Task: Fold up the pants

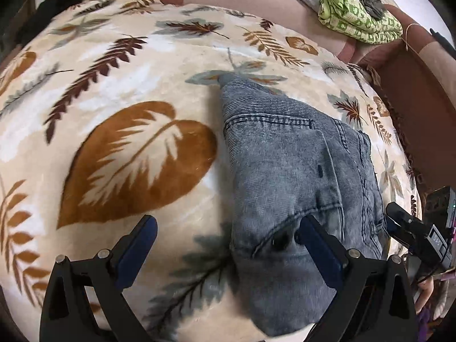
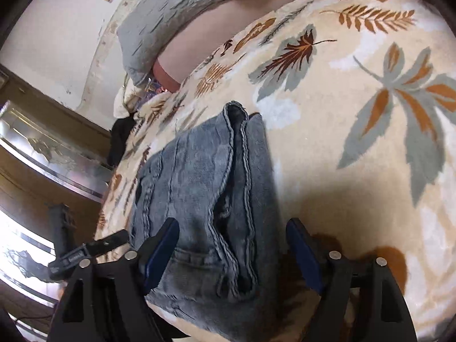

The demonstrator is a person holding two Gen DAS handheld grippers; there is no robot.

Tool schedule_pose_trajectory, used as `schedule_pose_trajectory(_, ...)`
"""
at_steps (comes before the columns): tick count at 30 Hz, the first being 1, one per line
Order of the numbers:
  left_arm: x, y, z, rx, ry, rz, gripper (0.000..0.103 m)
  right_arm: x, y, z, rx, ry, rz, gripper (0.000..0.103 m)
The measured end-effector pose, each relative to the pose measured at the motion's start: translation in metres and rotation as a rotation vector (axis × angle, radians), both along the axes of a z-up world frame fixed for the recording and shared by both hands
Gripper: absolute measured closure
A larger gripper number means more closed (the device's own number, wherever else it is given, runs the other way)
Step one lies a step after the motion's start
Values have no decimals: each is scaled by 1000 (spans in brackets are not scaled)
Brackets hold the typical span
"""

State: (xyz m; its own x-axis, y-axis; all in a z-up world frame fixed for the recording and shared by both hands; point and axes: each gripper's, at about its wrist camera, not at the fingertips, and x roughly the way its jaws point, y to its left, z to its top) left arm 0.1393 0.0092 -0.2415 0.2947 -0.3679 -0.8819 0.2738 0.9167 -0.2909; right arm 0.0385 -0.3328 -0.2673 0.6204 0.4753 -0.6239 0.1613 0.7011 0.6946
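Jeans (image 2: 205, 199) look folded into a stack on the leaf blanket (image 2: 356, 148), both the left gripper (image 1: 228, 236) and the right gripper (image 2: 232, 236) are held wide open over them gripping nothing, so only a tidy-up is probably needed next.

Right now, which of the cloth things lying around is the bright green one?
The crumpled green patterned cloth at the far edge, beside the grey pillow. The folded blue denim pants lie nearer, on the cream leaf-print blanket.

**Open blanket flanks folded jeans on bed**

Wide stretches of leaf-print blanket (image 1: 119, 91) are left bare on both sides of the folded jeans (image 1: 287, 165), the one bulk raised mid-bed. The far edge is hemmed in by a grey pillow (image 2: 159, 25) and a green cloth bundle (image 1: 356, 14).
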Motion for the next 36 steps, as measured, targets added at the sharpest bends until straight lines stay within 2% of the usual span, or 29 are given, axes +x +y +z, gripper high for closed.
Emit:
schedule_pose_trajectory(3,8,-8,-4,-28,3,-28,3,8,2,-1,16,-6,9,21)
schedule_pose_trajectory(5,11,-14,-4,-74,-7,-66,3,13,7,-1,17,-8,28,21)
schedule_pose_trajectory(7,15,-18,-5,-103,-4,-78,3,19,16,0,-15,-4,48,21)
schedule_pose_trajectory(9,16,-23,-5,-131,-14,-96,3,22,23,1,-43,-1,66,25)
schedule_pose_trajectory(10,16,-24,-4,-130,-21,-99,7,24,26,2,-67,5,76,37)
schedule_pose_trajectory(11,16,-25,-4,-137,-35,-105,13,25,29,3,-101,12,78,50)
schedule_pose_trajectory(12,16,-26,-4,-158,-44,-119,33,24,32,4,-125,14,74,54)
schedule_pose_trajectory(13,18,-27,-4,-159,-47,-120,37,23,32,4,-134,11,72,60)
schedule_pose_trajectory(17,18,-24,-2,-134,-90,-105,59,21,41,12,-182,-19,79,71)
schedule_pose_trajectory(19,18,-19,3,-157,-113,-106,76,18,45,21,-205,-57,78,73)
schedule_pose_trajectory(23,17,-18,10,-157,-151,-116,78,17,57,42,-261,-143,84,74)
schedule_pose_trajectory(29,16,-28,39,-98,-295,-138,79,37,77,60,-350,-203,128,74)
schedule_pose_trajectory(33,41,-24,58,-92,-330,-104,79,64,77,65,-346,-226,125,74)
schedule_pose_trajectory(36,61,-28,61,-32,-339,-82,79,84,74,63,-340,-221,116,74)
